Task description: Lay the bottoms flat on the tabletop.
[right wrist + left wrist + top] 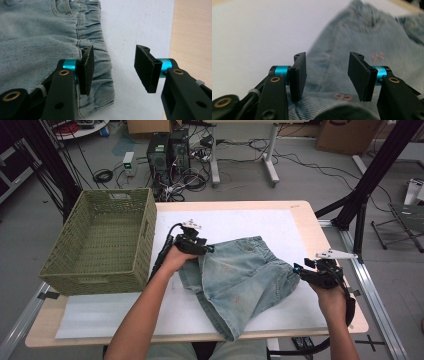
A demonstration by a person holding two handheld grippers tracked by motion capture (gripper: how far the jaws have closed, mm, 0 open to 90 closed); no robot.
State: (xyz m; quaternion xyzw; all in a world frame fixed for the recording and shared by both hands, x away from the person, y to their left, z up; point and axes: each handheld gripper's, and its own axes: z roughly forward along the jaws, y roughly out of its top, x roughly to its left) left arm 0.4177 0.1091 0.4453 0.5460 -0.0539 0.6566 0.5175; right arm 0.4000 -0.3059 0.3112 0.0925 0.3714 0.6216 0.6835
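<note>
I see a light wooden table [305, 227] topped with a smooth white mat [235, 222]. No brand, label or writing is legible to me anywhere.

At the table's left end stands a green woven basket [102, 245], rectangular, with slanted walls and a cut-out handle in its near side.

Spread across the middle of the mat are pale blue denim shorts [240, 275], soft, washed-out cloth with stitched seams. Small pink bow-shaped marks dot the cloth, plain in the left gripper view. In the right gripper view the gathered elastic waistband [96, 62] shows as tight puckered folds, with a pocket seam above it. In the high view one leg reaches toward the table's near edge, while the waistband end lies toward my right hand.

My left gripper [197, 242] sits at the shorts' left edge. In the left gripper view [327, 75] its flat black pads [299, 72] stand apart, with denim lying under and beyond the gap; the pads press on nothing, though a fold of cloth bulges up just below them.

My right gripper [312, 272] is at the shorts' right edge. In the right gripper view [115, 72] its jaws are likewise parted: the left pad [86, 71] hangs over the waistband's hem, the right pad [146, 70] over bare mat, so the hem lies beside the gap rather than clamped. I cannot tell whether that left pad touches the cloth.
</note>
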